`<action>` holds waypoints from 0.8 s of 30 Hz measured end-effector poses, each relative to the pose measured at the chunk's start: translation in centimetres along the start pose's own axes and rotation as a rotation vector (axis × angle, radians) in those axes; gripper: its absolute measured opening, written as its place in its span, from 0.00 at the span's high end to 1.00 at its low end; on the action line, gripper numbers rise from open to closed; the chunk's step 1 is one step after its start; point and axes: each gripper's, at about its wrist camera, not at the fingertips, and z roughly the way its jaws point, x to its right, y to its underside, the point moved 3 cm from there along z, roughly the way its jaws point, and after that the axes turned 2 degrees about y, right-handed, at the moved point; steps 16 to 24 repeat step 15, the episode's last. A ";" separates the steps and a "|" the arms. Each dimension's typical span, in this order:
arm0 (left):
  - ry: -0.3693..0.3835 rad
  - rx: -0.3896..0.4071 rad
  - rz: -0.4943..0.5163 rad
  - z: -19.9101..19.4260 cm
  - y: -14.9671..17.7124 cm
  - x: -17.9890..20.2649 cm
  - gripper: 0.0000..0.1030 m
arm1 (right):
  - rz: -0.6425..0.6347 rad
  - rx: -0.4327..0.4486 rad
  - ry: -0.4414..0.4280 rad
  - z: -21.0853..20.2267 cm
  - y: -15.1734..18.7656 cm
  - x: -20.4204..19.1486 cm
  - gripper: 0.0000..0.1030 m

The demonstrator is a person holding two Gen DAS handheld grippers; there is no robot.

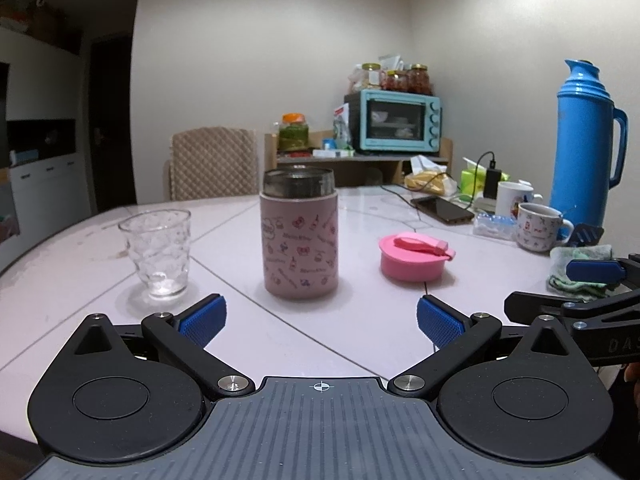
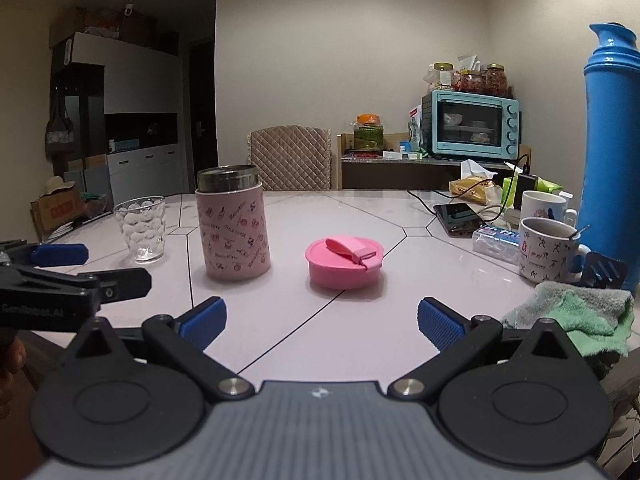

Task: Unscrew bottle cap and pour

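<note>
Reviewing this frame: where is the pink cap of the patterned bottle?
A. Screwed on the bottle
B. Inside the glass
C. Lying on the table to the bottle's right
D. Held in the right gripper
C: the pink cap lies on the table right of the open-mouthed bottle, with both grippers empty.

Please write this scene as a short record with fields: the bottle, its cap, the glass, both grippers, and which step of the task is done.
bottle: pink printed bottle, upright on the table, steel mouth open
cap: pink cap, off the bottle, lying on the table to its right
glass: clear glass, upright, left of the bottle, looks empty
left gripper: open, holds nothing, faces the bottle
right gripper: open, holds nothing, faces the cap
step: cap already removed; pouring not yet done
</note>
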 end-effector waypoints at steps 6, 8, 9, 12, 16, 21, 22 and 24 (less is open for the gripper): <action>-0.009 0.007 -0.008 -0.1 0.1 -0.1 0.00 | -0.003 0.001 0.002 0.0 0.2 -0.3 0.00; -0.010 0.009 -0.011 -0.2 0.1 -0.2 0.00 | -0.002 0.003 0.004 0.0 0.1 -0.3 0.00; -0.008 0.011 -0.011 -0.2 0.1 -0.2 0.00 | -0.001 0.003 0.005 0.0 0.1 -0.3 0.00; -0.005 0.028 -0.001 -0.4 0.0 0.0 0.00 | 0.001 0.001 0.005 -0.1 0.2 -0.1 0.00; -0.002 0.029 -0.006 -0.5 -0.2 -0.1 0.00 | 0.003 -0.002 0.002 -0.1 0.2 -0.2 0.00; -0.002 0.029 -0.006 -0.5 -0.2 -0.1 0.00 | 0.003 -0.002 0.002 -0.1 0.2 -0.2 0.00; -0.002 0.029 -0.006 -0.5 -0.2 -0.1 0.00 | 0.003 -0.002 0.002 -0.1 0.2 -0.2 0.00; -0.002 0.029 -0.006 -0.5 -0.2 -0.1 0.00 | 0.003 -0.002 0.002 -0.1 0.2 -0.2 0.00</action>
